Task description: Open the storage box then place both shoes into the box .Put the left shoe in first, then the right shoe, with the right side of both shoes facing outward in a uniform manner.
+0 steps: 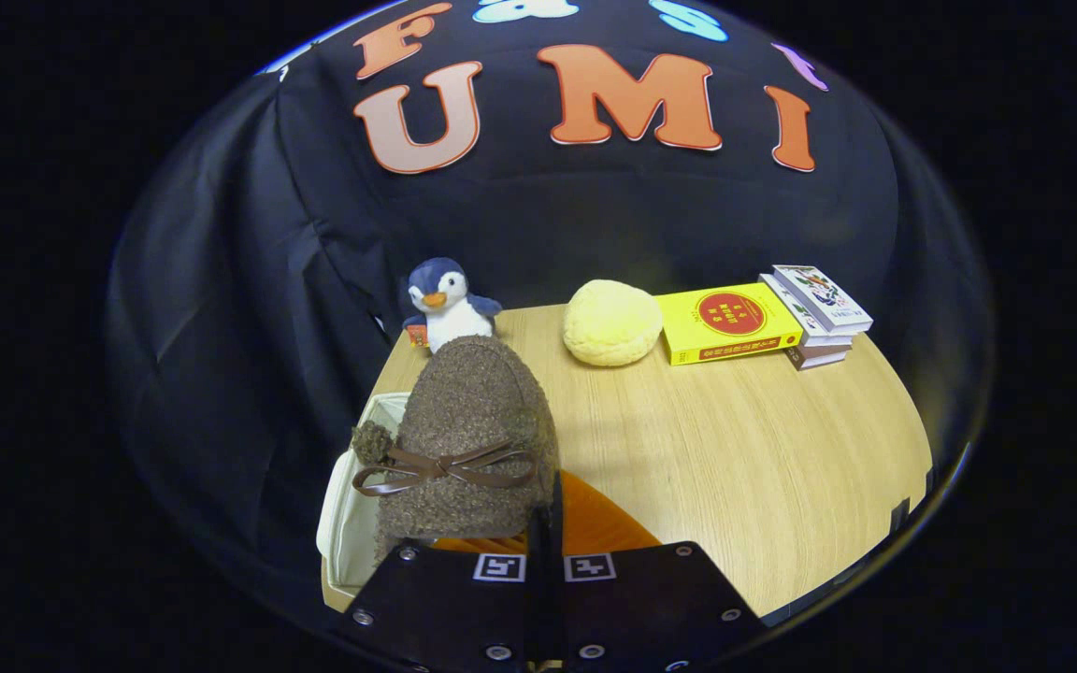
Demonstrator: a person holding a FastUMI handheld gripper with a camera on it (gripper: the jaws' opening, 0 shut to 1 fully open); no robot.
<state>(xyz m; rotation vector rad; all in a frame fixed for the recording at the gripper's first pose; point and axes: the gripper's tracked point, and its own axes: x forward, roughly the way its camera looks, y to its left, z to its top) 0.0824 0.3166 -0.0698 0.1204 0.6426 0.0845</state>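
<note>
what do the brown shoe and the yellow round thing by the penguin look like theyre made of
Brown shoe, held by the gripper: fuzzy, boucle-like fleece with a nubby matte surface, and a smooth leather-like bow. Yellow round thing: probably soft plush or foam, judging by its matte, finely pebbled look.

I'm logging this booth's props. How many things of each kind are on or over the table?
Shoes: 1, brown, held by the shut hand-held gripper
Boxes: 1
Plush toys: 2, penguin, yellow cushion
Books: 3, one yellow, two stacked
Total: 7

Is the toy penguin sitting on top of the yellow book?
No, the toy penguin stands on the wooden table behind the brown fuzzy shoe, well apart from the yellow book.
</note>
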